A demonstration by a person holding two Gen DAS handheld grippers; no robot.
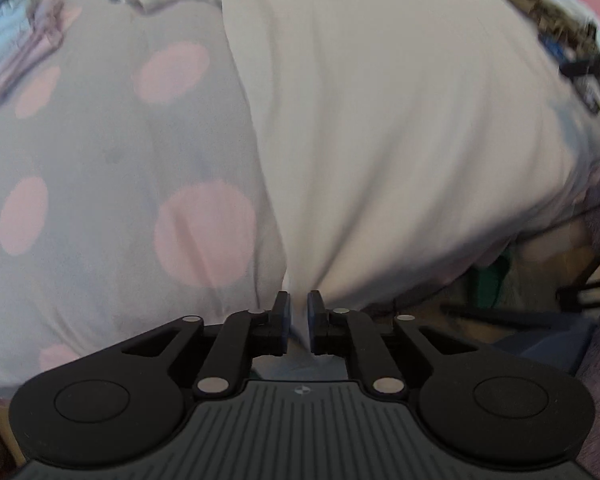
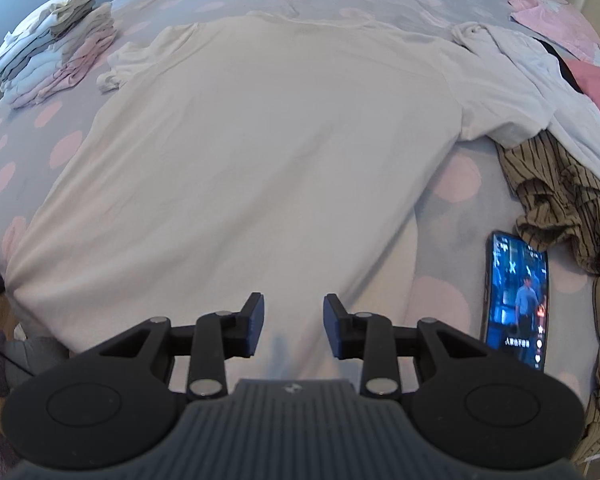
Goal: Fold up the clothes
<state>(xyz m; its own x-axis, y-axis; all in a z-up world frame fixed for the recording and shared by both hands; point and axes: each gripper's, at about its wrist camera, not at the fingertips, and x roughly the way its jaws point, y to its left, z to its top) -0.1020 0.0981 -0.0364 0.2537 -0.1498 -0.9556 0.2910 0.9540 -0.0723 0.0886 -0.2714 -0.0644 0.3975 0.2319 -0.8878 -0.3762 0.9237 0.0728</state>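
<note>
Spread over the bed is a grey bedsheet with large pink dots [image 2: 66, 148], and the task's garment, a plain white cotton T-shirt [image 2: 260, 152], lies flat across its middle with its hem at the near edge of the bed. At the shirt's near left corner, the left gripper [image 1: 298, 312] has its jaws nearly together with a fold of the hem between the pads; the view is blurred, but it looks pinched. Over the near hem further right, the right gripper [image 2: 294, 326] stands parted, nothing between its pads. Folded pale clothes form a stack [image 2: 52, 56] at the far left. A lit black smartphone [image 2: 516, 304] lies on the sheet to the right, beside a crumpled olive striped garment [image 2: 560, 208]. White clothes [image 2: 516, 64] are heaped behind it.
</note>
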